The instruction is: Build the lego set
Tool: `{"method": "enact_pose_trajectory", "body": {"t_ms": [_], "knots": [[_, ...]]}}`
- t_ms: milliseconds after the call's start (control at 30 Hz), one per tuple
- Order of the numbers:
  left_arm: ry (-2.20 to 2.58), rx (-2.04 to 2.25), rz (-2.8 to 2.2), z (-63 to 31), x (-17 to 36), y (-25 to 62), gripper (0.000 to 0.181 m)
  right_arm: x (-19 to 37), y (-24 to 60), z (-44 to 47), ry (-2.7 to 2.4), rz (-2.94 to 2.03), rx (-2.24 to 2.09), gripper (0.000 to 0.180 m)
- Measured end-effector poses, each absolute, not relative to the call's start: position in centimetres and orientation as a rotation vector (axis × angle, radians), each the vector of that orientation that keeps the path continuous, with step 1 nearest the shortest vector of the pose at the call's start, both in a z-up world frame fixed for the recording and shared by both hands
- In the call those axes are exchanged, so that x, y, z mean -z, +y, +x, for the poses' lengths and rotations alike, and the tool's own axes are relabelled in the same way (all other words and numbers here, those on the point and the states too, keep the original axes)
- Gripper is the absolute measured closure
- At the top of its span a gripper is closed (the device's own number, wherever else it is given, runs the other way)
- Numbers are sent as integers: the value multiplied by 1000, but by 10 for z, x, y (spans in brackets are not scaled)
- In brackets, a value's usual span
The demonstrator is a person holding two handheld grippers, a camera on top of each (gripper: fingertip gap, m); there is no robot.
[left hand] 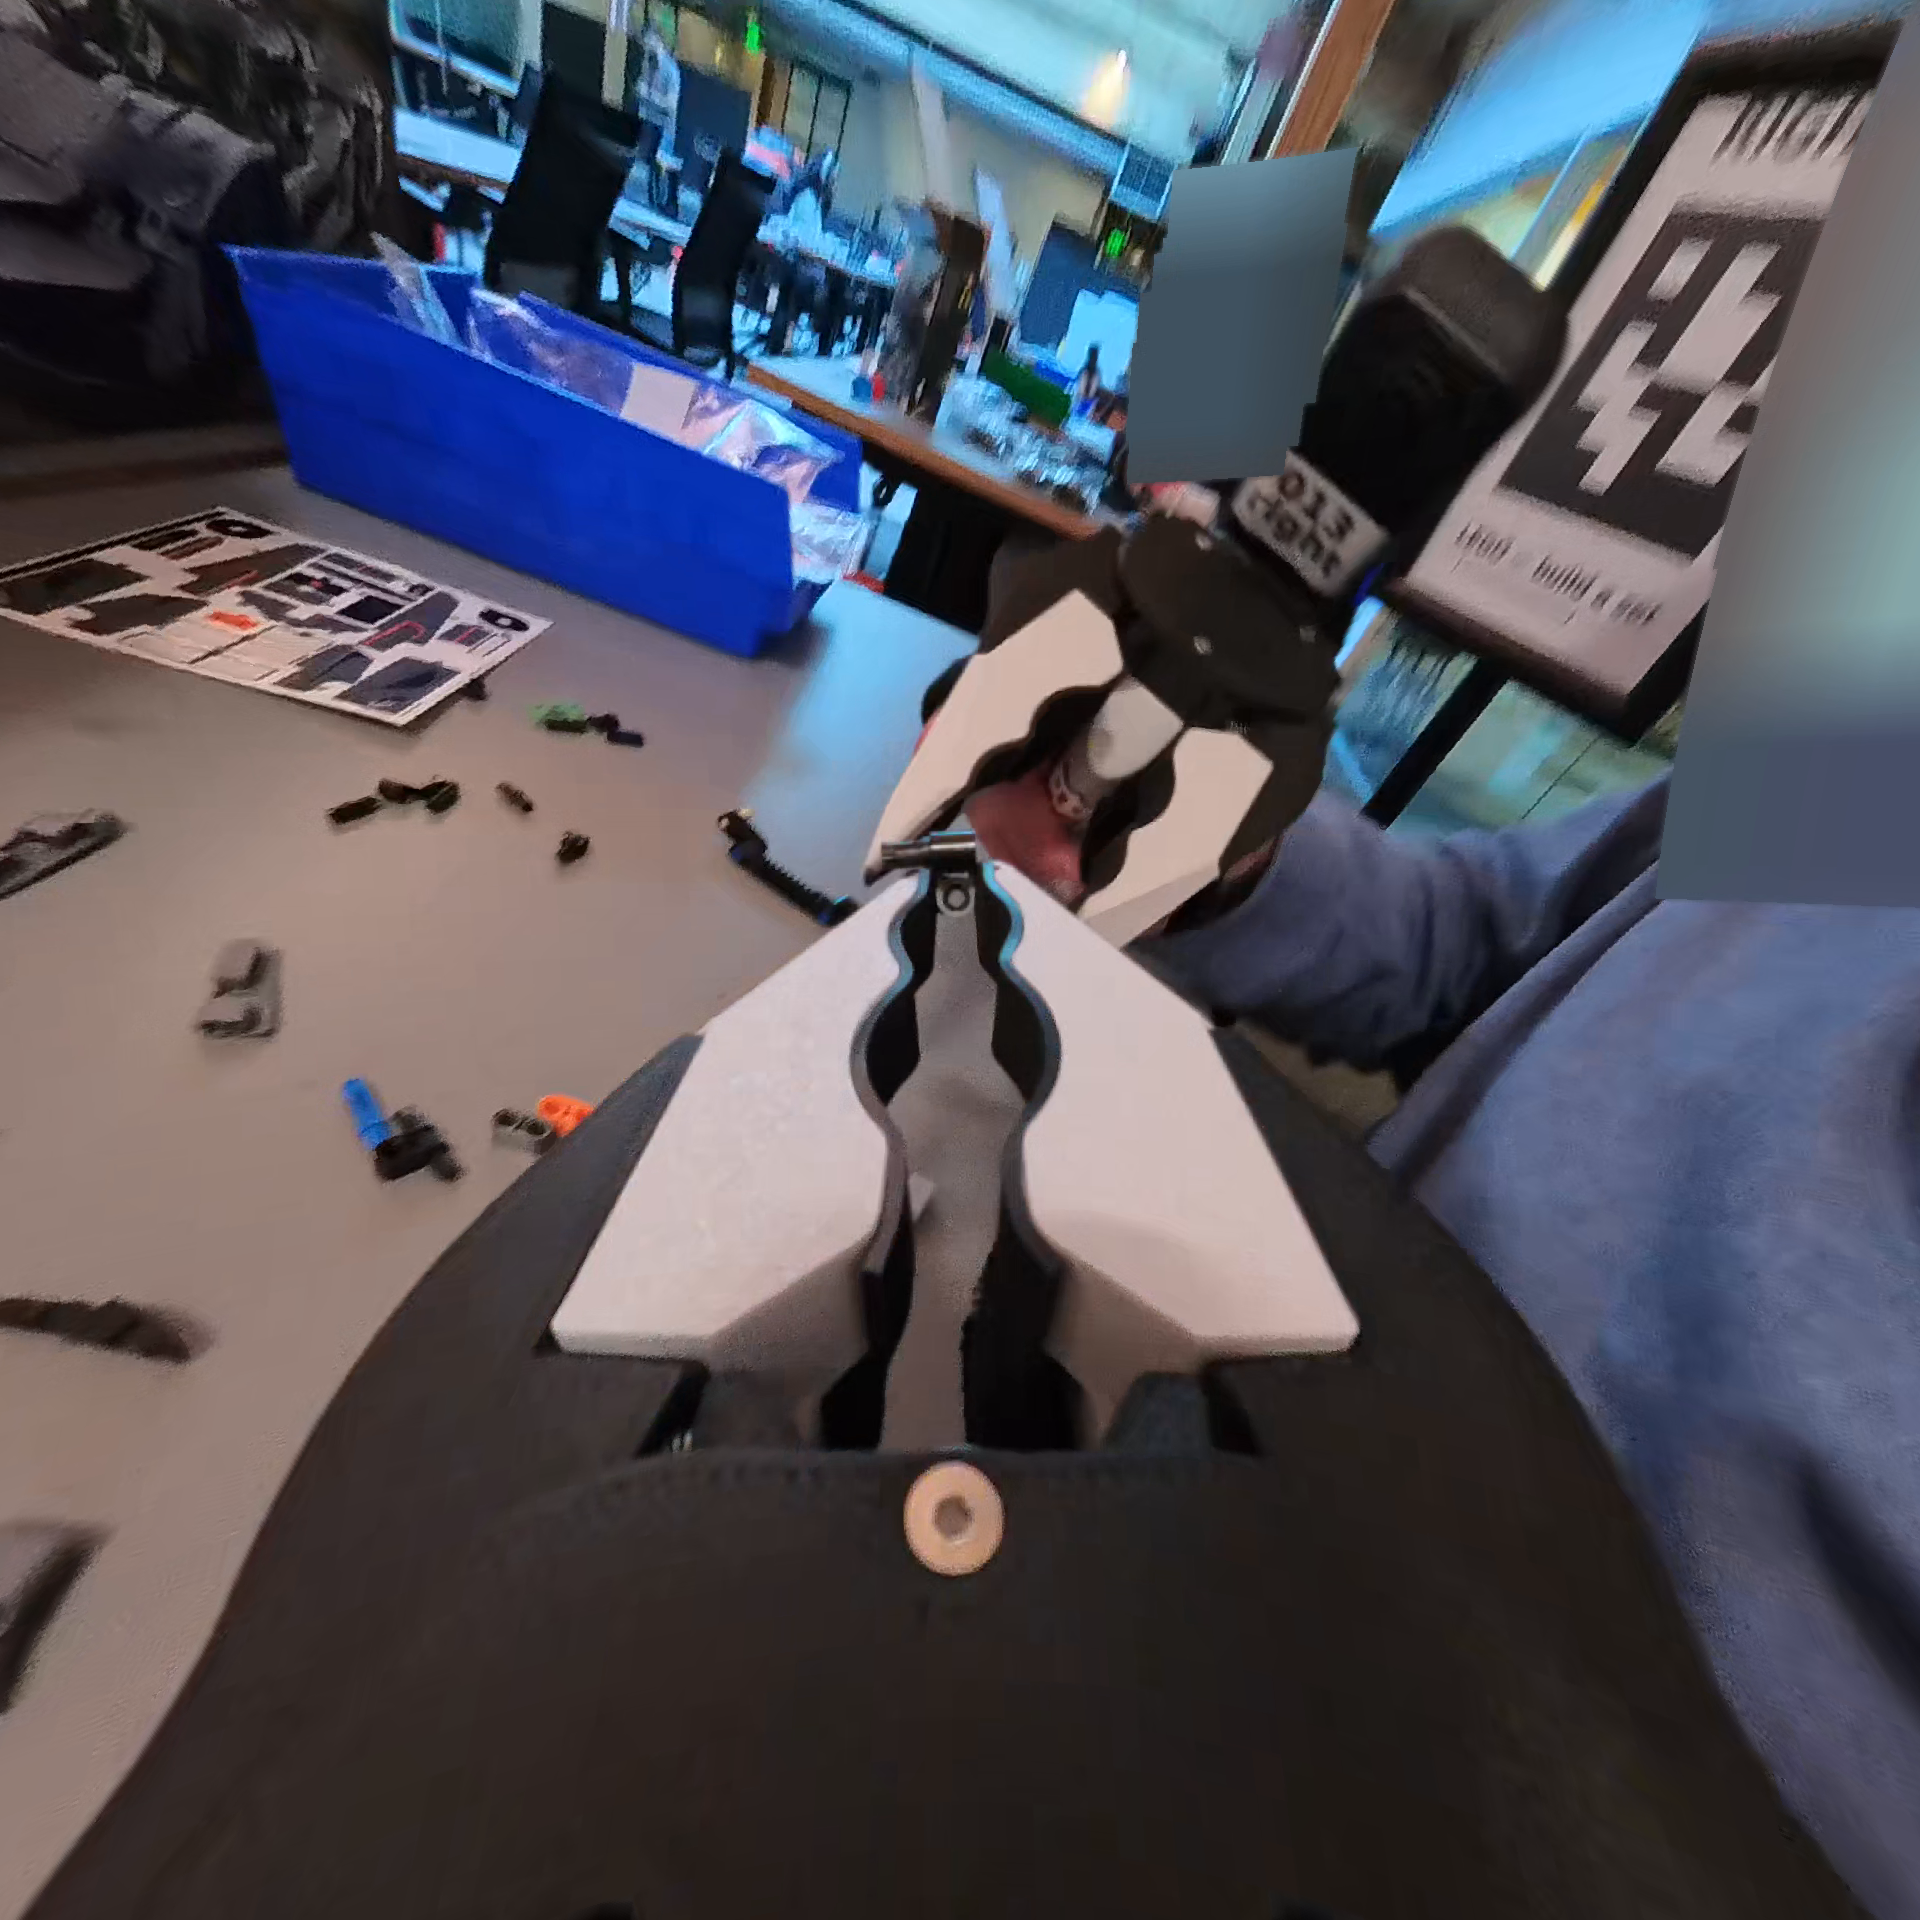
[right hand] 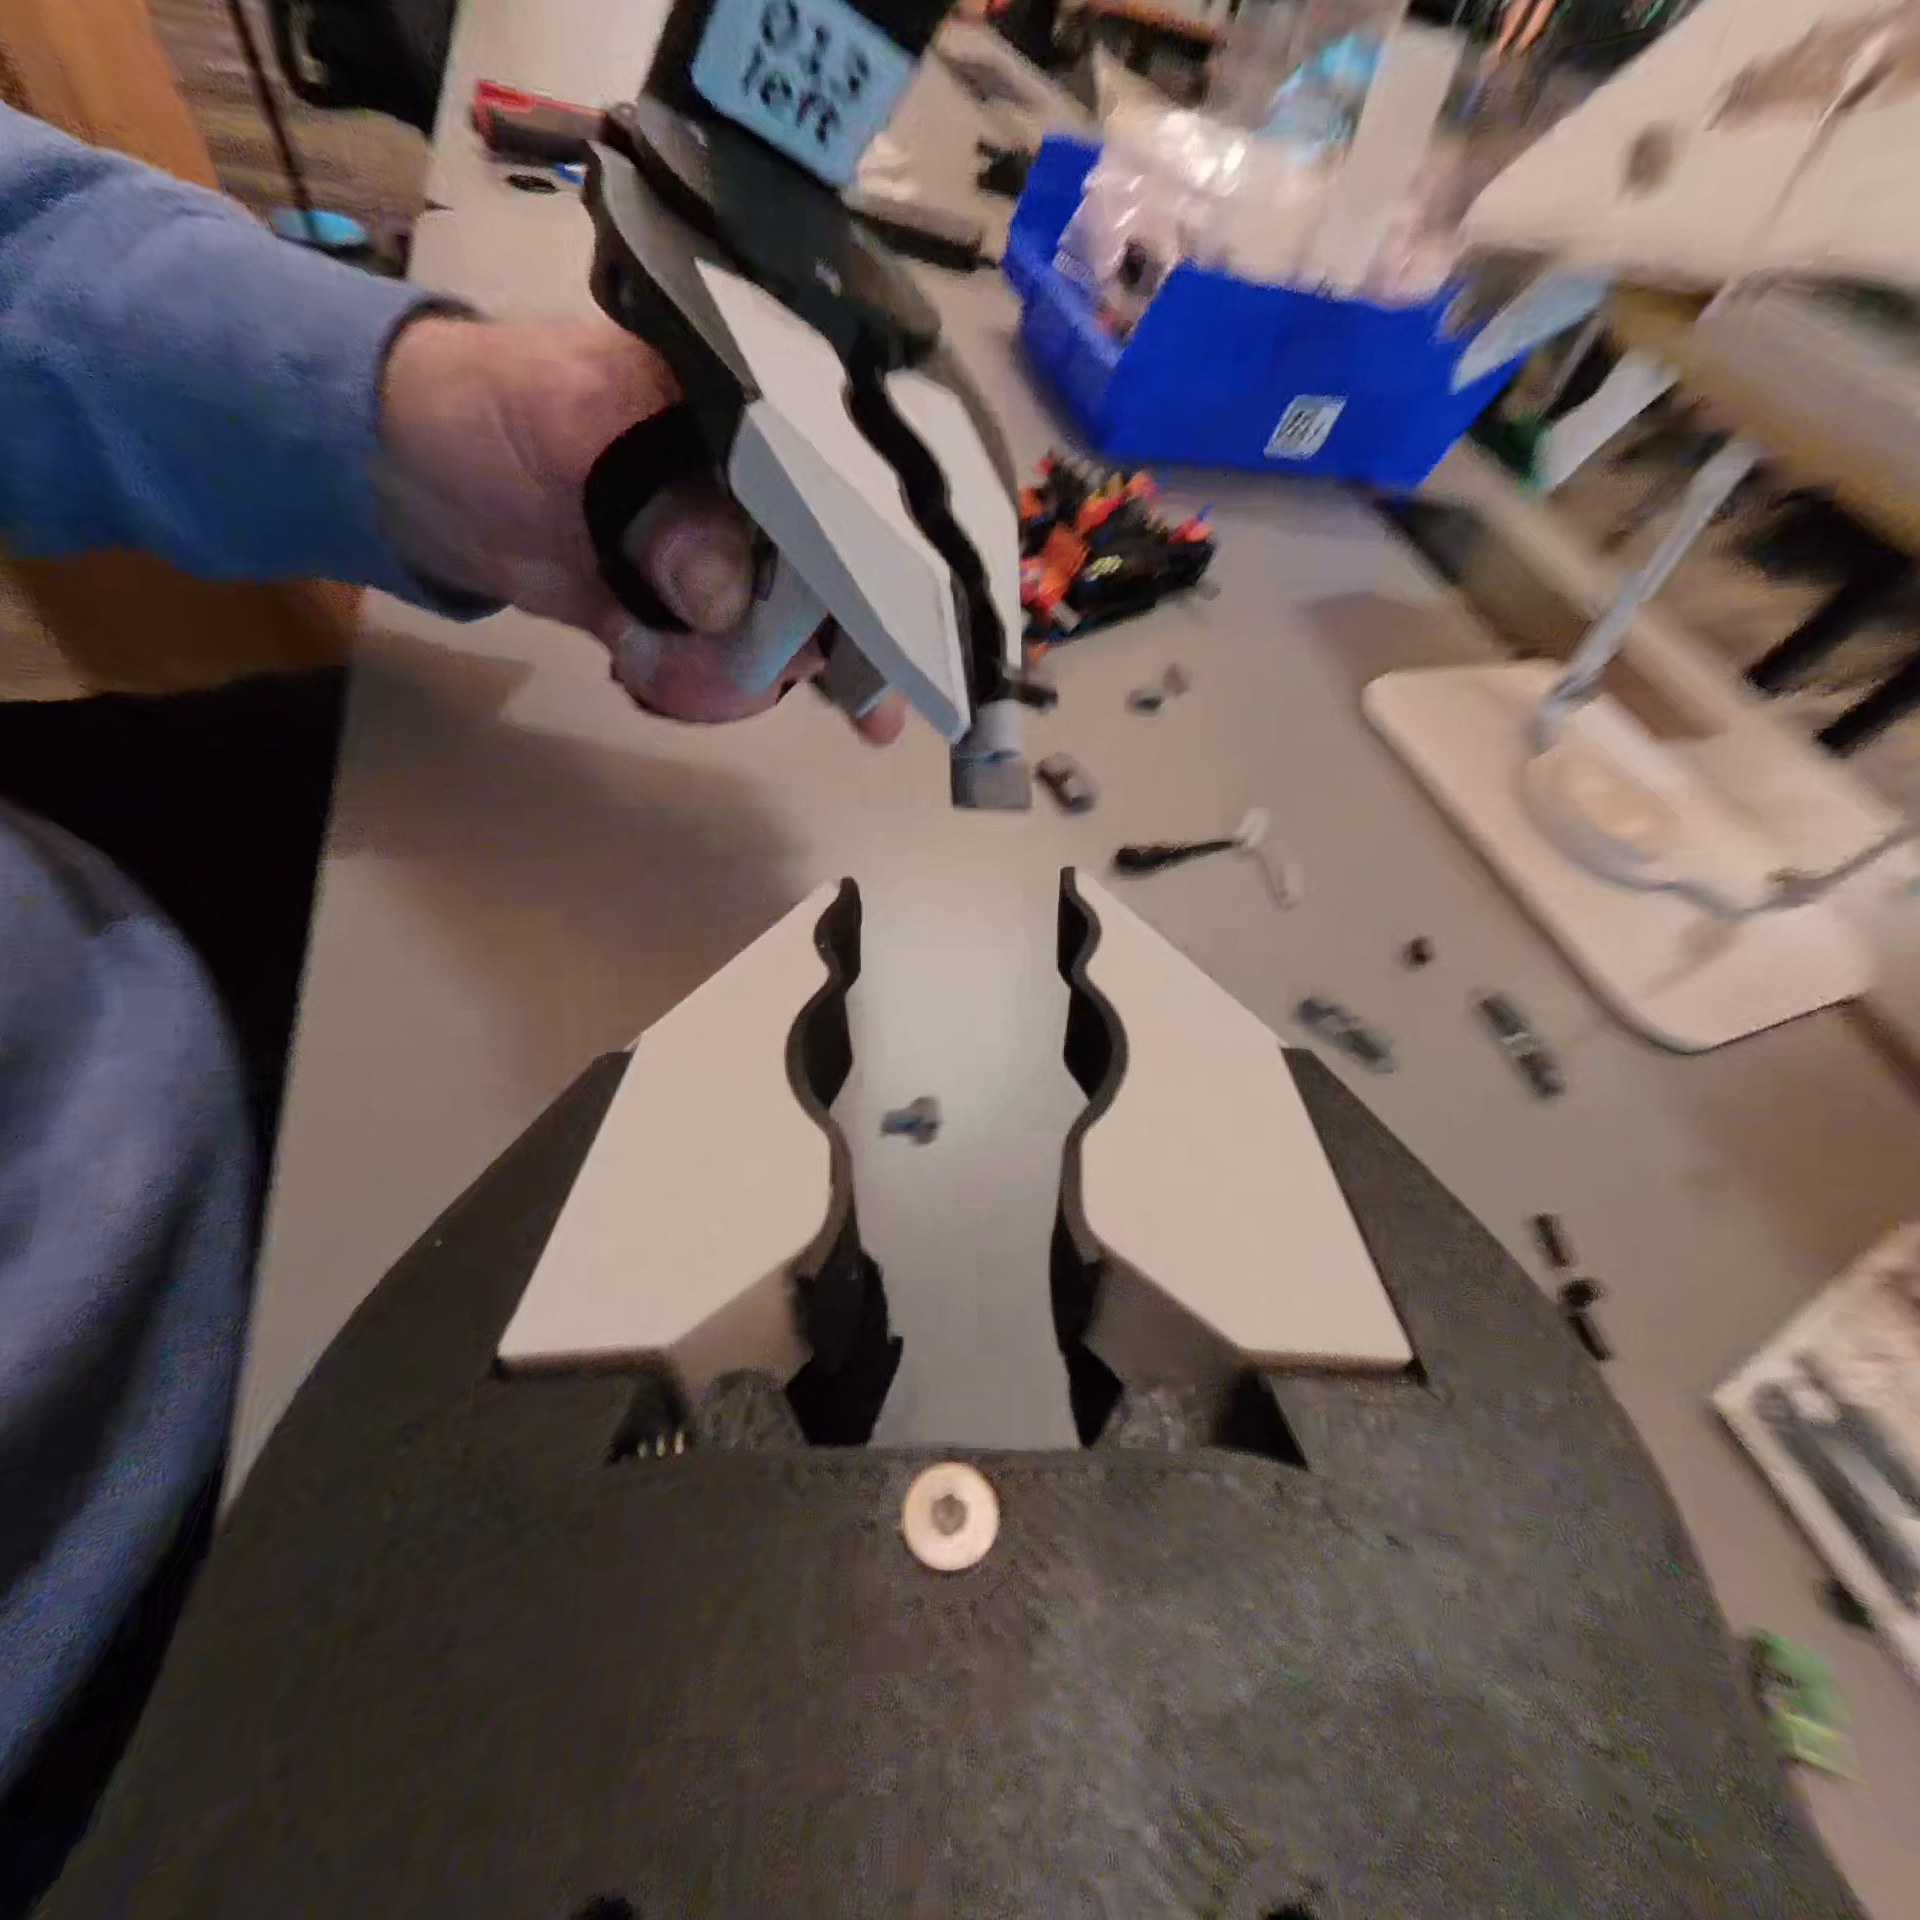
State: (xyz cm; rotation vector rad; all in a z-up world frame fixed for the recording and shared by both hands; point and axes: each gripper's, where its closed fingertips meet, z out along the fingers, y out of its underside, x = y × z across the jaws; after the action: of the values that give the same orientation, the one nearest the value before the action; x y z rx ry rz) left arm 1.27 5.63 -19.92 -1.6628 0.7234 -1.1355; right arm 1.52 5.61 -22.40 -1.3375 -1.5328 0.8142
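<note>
Left claw [left hand: 951, 883] raised off desk [left hand: 416, 935], pinching one small grey lego piece [left hand: 928, 852]; right claw [right hand: 958, 894] spread, empty, angled downward.

A grey table [left hand: 436, 935] fronts a bright open room with black office chairs [left hand: 561, 197] behind.

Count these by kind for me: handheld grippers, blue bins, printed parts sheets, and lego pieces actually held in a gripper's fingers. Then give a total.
Black-and-white handheld grippers: 2 (left gripper, right gripper)
Blue plastic bin: 1
White printed parts sheet: 1
Held in the left fingers, small dark grey lego piece: 1
Total: 5
</note>
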Motion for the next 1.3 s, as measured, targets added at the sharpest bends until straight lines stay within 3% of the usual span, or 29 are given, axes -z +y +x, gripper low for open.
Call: {"method": "enact_pose_trajectory", "body": {"t_ms": [33, 267, 967, 1067, 1300], "knots": [[691, 1183, -1643, 15, 195, 56, 176, 215, 58, 14, -1511, -1288, -752, 144], [506, 1434, -1518, 20, 168, 57, 176, 181, 62, 14, -1465, -1082, -478, 170], [496, 1442, -1336, 21, 146, 54, 176, 163, 55, 15, -1399, -1283, -962, 172], [528, 1283, -1327, 18, 140, 57, 176, 157, 62, 22, -1360, -1291, -962, 154], [975, 186, -1327, 29, 137, 70, 176, 143, 64, 35, -1285, -1379, -1262, 152]]}}
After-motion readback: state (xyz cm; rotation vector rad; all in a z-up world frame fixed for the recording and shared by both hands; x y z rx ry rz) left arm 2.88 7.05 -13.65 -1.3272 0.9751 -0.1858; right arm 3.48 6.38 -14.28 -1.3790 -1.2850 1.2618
